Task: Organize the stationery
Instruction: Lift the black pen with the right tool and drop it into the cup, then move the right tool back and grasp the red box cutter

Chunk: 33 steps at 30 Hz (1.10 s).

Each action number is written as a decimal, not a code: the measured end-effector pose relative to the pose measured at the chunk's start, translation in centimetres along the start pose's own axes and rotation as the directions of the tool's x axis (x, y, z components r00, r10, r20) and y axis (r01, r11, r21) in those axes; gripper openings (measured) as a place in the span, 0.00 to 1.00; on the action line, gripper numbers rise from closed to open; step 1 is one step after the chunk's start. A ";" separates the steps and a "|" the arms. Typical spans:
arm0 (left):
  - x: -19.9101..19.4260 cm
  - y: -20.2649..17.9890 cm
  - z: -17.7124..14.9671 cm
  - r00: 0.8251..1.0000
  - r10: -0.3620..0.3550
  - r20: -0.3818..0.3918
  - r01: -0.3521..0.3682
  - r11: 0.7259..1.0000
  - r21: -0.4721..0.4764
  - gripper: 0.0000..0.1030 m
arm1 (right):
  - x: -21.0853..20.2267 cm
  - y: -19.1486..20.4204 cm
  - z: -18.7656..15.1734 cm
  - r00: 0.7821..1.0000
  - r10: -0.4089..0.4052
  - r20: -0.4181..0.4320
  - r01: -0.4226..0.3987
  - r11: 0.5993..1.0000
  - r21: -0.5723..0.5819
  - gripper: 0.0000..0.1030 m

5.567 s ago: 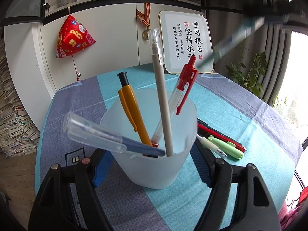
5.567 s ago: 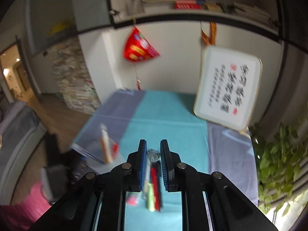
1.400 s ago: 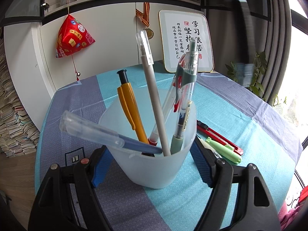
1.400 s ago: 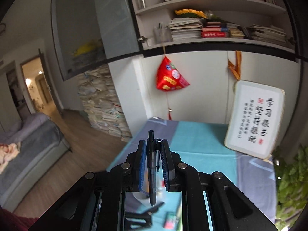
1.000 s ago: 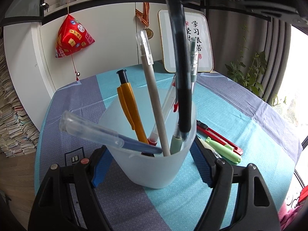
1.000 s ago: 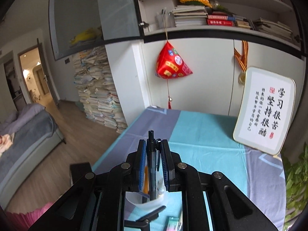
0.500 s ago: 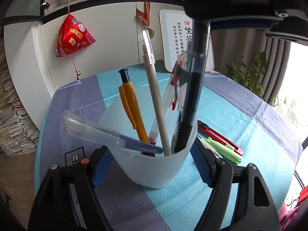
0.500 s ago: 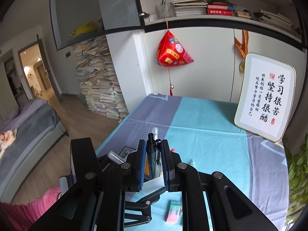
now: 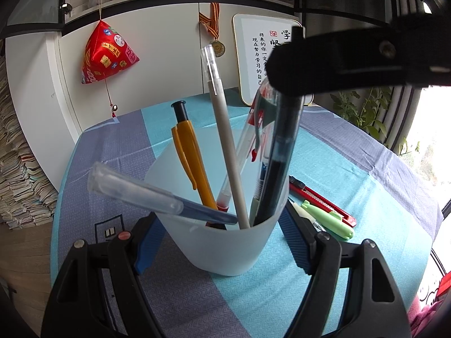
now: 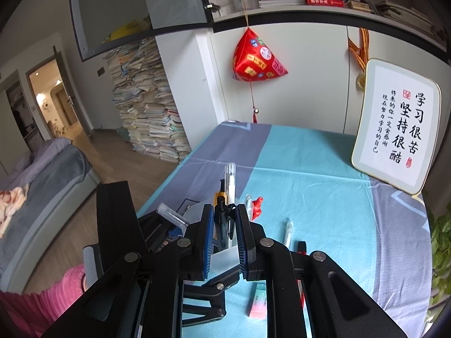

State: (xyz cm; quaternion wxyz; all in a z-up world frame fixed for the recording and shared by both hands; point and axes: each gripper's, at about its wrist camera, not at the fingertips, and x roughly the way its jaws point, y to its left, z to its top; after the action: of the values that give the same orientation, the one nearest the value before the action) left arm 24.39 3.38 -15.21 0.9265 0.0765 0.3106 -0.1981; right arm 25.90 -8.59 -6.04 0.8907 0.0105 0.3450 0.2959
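black pen near-upright in cup, tip down

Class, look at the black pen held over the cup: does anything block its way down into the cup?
Nothing visible blocks it. The black pen in the right claw already has its lower end inside the cup, beside the grey pen and the clear pens at the right of the cup. The left claw holds the cup.
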 end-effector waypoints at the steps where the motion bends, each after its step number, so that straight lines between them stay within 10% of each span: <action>1: 0.0 0.0 0.0 1.000 0.000 0.000 0.000 1.000 0.001 0.74 | 0.1 -0.1 -0.1 1.000 0.005 -0.008 -0.005 1.000 0.003 0.16; 17: 0.0 0.0 0.1 1.000 0.000 0.002 0.000 1.000 0.002 0.74 | -1.1 -2.5 -1.3 1.000 -0.008 -0.002 0.008 0.996 0.090 0.16; 26: -0.1 -0.1 0.1 1.000 0.002 0.003 -0.002 1.000 0.004 0.74 | 2.5 -7.1 -5.4 0.959 -0.172 -0.226 0.208 0.967 0.147 0.16; 33: -0.1 -0.1 0.1 1.000 0.002 0.003 -0.002 1.000 0.004 0.74 | 4.3 -8.6 -6.9 0.947 -0.156 -0.281 0.210 0.962 0.172 0.20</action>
State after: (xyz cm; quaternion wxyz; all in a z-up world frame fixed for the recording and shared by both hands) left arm 24.29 3.31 -15.07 0.9270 0.0784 0.3087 -0.1980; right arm 28.63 -14.61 -15.84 0.8546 0.0281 0.4884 0.1742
